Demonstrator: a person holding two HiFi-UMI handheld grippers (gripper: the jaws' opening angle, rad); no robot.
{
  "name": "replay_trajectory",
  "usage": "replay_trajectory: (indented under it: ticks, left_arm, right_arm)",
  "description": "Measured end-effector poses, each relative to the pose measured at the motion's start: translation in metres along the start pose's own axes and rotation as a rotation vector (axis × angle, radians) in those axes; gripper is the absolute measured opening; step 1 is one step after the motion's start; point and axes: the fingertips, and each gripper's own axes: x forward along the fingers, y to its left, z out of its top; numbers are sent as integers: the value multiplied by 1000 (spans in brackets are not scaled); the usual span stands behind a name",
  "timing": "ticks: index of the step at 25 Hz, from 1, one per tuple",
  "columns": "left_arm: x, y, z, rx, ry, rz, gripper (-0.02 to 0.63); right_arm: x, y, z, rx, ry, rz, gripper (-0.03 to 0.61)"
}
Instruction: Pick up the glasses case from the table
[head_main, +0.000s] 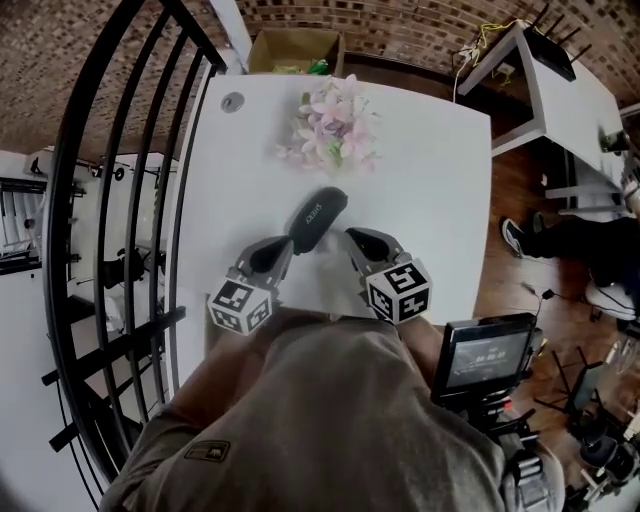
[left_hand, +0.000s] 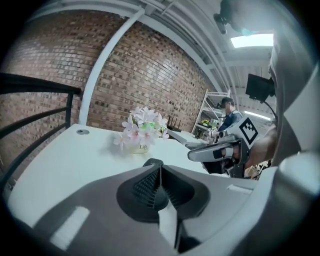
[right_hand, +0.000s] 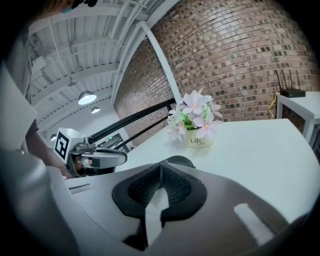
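Observation:
The black oblong glasses case (head_main: 317, 218) lies on the white table (head_main: 430, 190), just in front of both grippers. My left gripper (head_main: 283, 247) is shut and empty, its tip at the case's near left end. Just right of the case's near end, my right gripper (head_main: 353, 238) is also shut and empty. In the left gripper view the shut jaws (left_hand: 160, 169) hide all but the top of the case (left_hand: 153, 162), and the right gripper (left_hand: 212, 151) shows at the right. The right gripper view has the case (right_hand: 178, 161) just past the shut jaws (right_hand: 161, 169).
A small pot of pink flowers (head_main: 331, 128) stands beyond the case. A cardboard box (head_main: 295, 50) sits past the table's far edge. A black railing (head_main: 120, 200) runs along the left. A tripod with a screen (head_main: 490, 352) and a white desk (head_main: 565, 90) stand at the right.

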Motion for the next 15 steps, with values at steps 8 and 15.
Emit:
replay_trajectory:
  ticks: [8,15]
  left_arm:
    - [35,1,-21,142,162,-47,266]
    - [61,-3,-44,280,338,-76,332]
  right_arm:
    - [32,-1,-11,-232,149,96,261]
    - [59,-8,-21,-826,354,200,397]
